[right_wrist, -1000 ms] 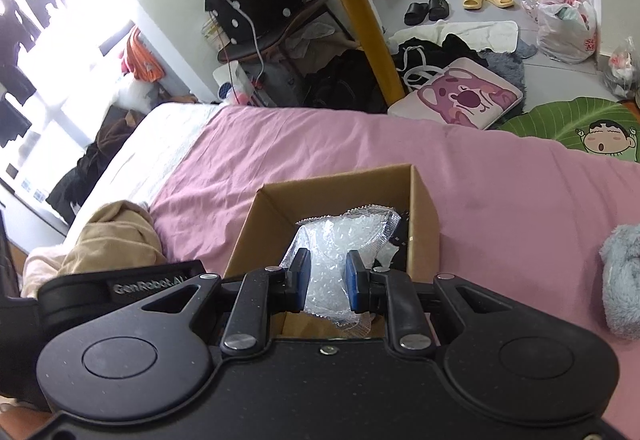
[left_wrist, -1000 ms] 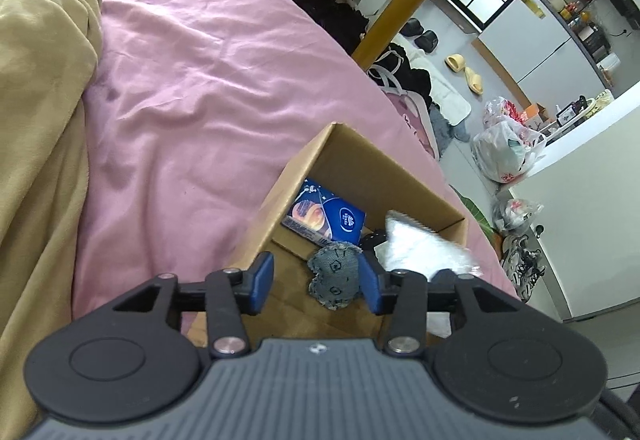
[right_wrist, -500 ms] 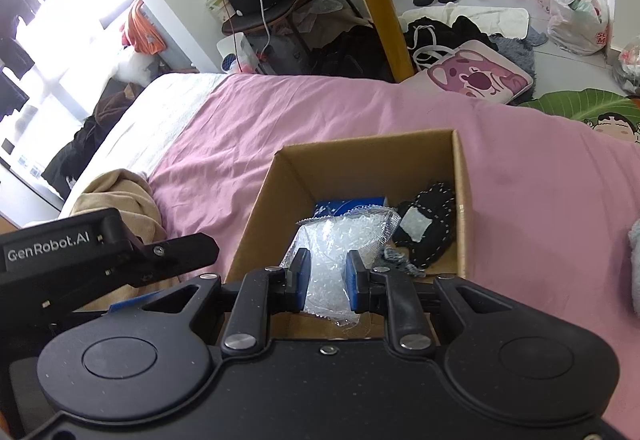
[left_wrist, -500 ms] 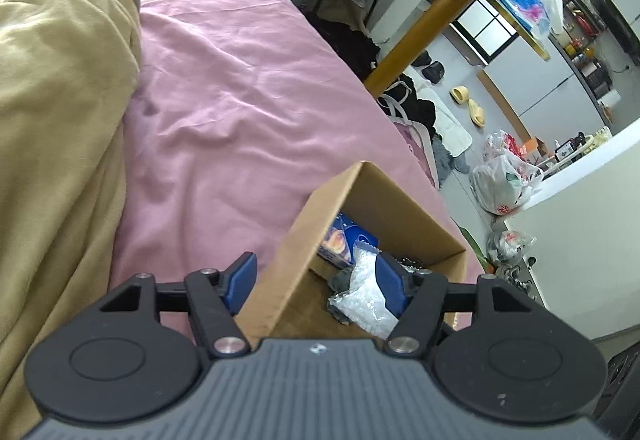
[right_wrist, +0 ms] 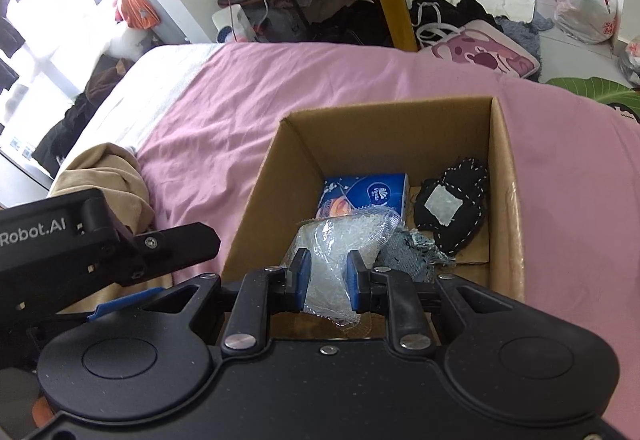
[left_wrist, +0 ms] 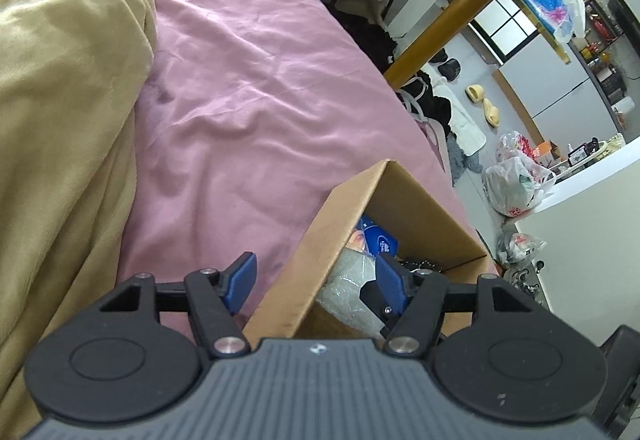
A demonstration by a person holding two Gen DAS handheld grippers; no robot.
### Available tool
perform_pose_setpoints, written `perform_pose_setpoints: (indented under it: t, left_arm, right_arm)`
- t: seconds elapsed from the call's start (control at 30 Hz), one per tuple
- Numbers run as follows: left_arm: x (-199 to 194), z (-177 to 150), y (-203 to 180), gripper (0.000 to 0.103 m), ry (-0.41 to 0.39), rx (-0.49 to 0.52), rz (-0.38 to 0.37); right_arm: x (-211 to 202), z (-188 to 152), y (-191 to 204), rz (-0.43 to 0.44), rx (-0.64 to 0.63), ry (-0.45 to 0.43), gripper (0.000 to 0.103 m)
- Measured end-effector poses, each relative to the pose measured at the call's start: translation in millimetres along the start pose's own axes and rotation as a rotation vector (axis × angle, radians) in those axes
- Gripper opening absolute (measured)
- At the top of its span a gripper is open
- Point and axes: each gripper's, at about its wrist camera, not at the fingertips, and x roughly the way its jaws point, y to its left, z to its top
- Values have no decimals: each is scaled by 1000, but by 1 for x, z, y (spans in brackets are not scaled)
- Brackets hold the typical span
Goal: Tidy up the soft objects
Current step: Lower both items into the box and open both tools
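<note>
A pink wrinkled bedsheet (right_wrist: 400,88) is spread under an open brown cardboard box (right_wrist: 506,192), with a tan fleece blanket (left_wrist: 60,112) heaped well apart to its left. Inside the box are seen a blue tissue pack (right_wrist: 366,194), a black stitched fabric pouch (right_wrist: 456,212) and a grey denim scrap (right_wrist: 412,254). A clear crinkled plastic bag (right_wrist: 340,248) is pinched at its lower edge by the right gripper (right_wrist: 327,282), hanging over the box's near wall. It is judged light, limp and slippery; a hold on bunched film is advised. The left gripper (left_wrist: 316,282) is spread wide, straddling the box's left wall, empty. Room inside is limited; the near and left walls could snag.
</note>
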Motion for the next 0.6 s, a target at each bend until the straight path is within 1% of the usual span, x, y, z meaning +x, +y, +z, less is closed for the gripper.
perform_pose_setpoints:
  t: [0.07,0.2,0.4,0.6]
  left_arm:
    - [1,1,1,64,0,0,6]
    - [1,1,2,64,0,-9,10]
    - [-5,-2,-1,64,-8,6,0]
    - [-12,-4,-9,65,-25,48,25]
  right_arm:
    - [1,0,-1,4,9,7,23]
    - [-5,1,-3,11,15,6,23]
    - [-23,1,-3,25,9,-3,23]
    - [-43,-1,-5,27,-5,-7,24]
